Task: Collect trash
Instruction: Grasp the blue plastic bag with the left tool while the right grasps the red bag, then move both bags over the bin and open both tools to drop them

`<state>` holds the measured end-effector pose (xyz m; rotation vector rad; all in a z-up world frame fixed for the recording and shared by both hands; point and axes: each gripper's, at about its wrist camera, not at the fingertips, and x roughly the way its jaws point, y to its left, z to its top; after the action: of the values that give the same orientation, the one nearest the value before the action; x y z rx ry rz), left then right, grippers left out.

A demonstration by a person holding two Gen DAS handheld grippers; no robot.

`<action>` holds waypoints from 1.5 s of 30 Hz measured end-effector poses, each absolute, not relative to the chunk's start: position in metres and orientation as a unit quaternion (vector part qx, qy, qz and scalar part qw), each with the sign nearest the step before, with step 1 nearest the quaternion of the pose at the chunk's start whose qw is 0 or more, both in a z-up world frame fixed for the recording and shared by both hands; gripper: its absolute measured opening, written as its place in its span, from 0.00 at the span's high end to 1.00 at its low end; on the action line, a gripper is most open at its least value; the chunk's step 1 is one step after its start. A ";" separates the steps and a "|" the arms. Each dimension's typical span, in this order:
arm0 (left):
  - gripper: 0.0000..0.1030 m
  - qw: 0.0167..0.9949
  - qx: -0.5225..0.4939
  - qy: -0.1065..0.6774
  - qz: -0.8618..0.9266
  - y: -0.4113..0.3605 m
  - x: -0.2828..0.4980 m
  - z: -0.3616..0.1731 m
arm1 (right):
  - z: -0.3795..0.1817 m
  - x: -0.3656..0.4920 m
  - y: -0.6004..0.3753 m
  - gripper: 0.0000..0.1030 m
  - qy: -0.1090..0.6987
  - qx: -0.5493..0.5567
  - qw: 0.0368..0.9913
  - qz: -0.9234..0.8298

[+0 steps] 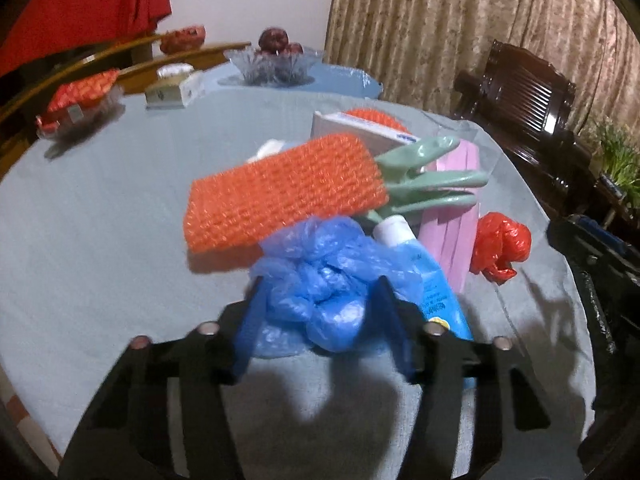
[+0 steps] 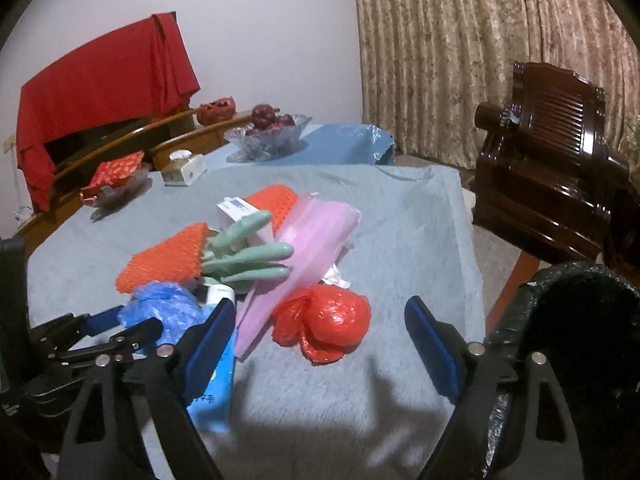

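Left wrist view: our left gripper (image 1: 320, 300) has its jaws half closed around the crumpled blue bag (image 1: 324, 264), pads at its sides; we cannot tell whether they press yet. We judge it is being picked as trash. At two o'clock beyond lies the red bag (image 1: 498, 246), knotted and shiny, which our right gripper (image 2: 320, 332) frames with wide jaws, holding nothing. The black bin bag (image 2: 560, 320) waits at three o'clock. Farther at twelve sit an orange sponge (image 1: 280, 192) and green glove (image 1: 432, 176) on the table (image 1: 100, 220)
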<state>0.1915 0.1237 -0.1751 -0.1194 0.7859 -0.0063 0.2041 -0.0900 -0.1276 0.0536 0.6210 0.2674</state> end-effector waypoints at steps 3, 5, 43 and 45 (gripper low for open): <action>0.63 0.922 -0.058 0.382 -0.009 0.124 0.193 -0.177 | -0.137 0.214 -0.086 0.25 0.318 0.019 0.939 0.130; 0.65 0.922 -0.060 0.382 -0.011 0.123 0.192 -0.177 | -0.144 0.219 -0.085 0.27 0.327 0.018 0.936 0.127; 0.96 0.951 -0.044 0.294 -0.087 0.067 0.143 -0.092 | -0.073 0.159 -0.146 0.70 0.291 0.049 0.948 0.119; 0.96 0.951 -0.040 0.292 -0.095 0.060 0.142 -0.089 | -0.068 0.155 -0.152 0.70 0.284 0.050 0.951 0.114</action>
<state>0.1420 0.0601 -0.0886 -0.0817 0.5945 -0.1927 0.1550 -0.1524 -0.0682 0.1020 0.5783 0.2312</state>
